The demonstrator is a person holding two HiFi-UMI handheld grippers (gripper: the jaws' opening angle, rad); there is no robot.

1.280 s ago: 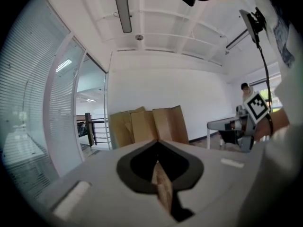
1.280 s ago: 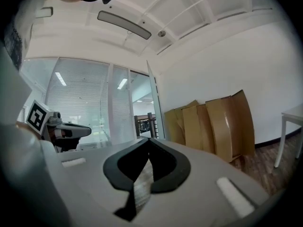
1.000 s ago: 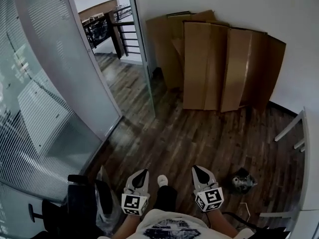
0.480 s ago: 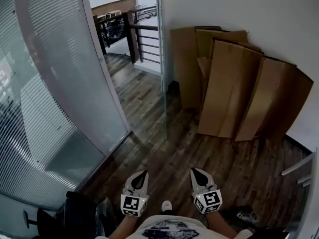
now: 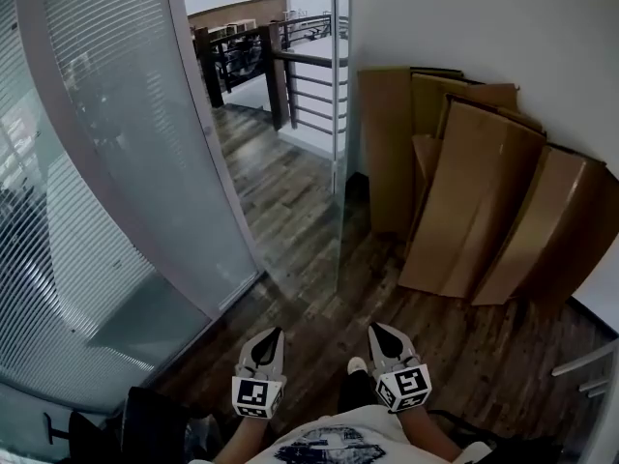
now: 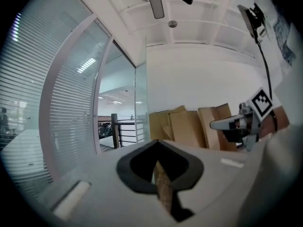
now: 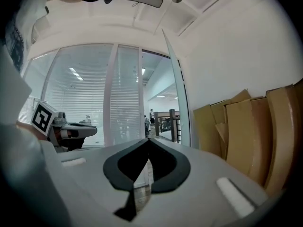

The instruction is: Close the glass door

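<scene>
The left gripper [image 5: 270, 333] and the right gripper [image 5: 379, 329] point level ahead, low in the head view; each has its jaws closed tip to tip, with nothing between them; the arms behind them are cut off by the bottom edge. The glass door [image 5: 338, 162] stands open ahead, well apart from both grippers; it is seen nearly edge-on, so its pane is hard to tell from the wooden floor [image 5: 464, 346] showing through it; its top runs out of frame. Cardboard sheets [image 5: 464, 201] lean on the wall to its right; a shoe [image 5: 357, 365] peeks out between the grippers.
</scene>
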